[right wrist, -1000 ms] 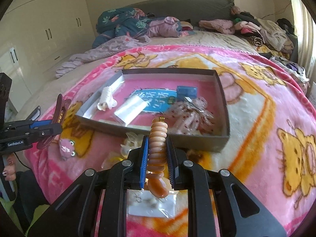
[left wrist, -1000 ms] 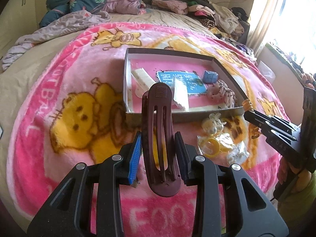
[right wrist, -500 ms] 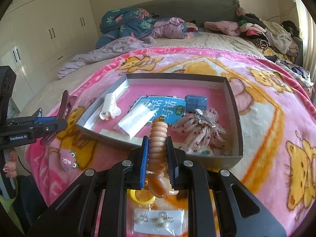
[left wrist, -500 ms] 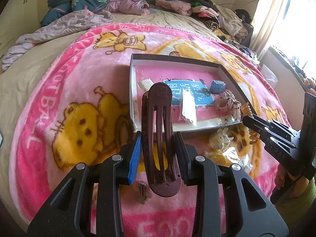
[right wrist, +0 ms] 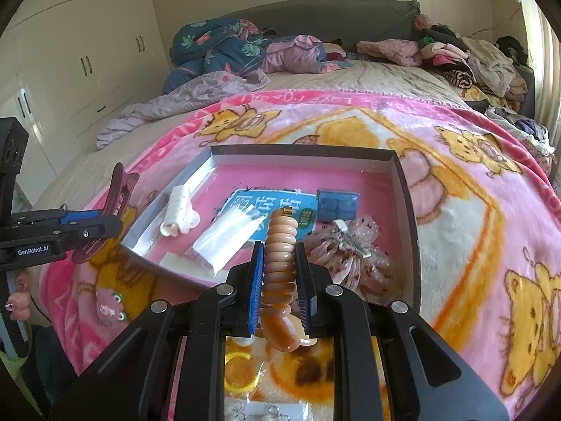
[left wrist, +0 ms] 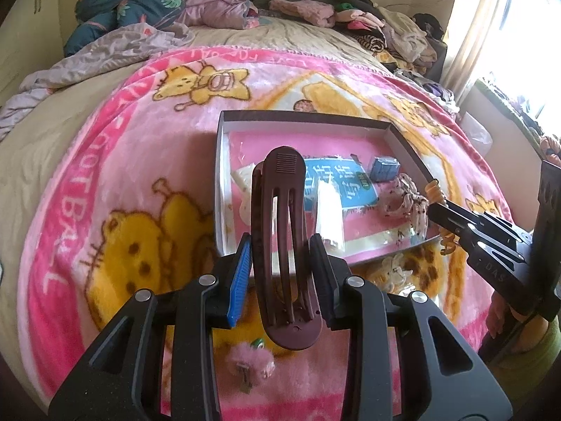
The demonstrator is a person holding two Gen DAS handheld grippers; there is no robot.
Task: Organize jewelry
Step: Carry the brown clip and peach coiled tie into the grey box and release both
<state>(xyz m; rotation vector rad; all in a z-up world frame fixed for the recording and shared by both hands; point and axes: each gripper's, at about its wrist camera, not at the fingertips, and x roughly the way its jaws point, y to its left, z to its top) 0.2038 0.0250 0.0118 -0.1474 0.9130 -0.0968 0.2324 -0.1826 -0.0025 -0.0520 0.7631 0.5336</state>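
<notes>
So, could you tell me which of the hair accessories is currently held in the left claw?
The long maroon hair clip, clamped in the left claw; the orange spiral hair tie is in the right claw.

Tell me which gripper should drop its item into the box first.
Right, probably. The right gripper holds the orange spiral hair tie already over the box's near edge, while the left gripper with the brown hair clip sits nearer the box's corner.

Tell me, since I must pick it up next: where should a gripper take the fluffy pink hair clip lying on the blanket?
Probably across the fluffy pink hair clip at its narrow metal clasp, coming straight down from above: it lies flat on the pink cartoon blanket outside the shallow grey box, and its soft pompom would likely squash and slip.
</notes>
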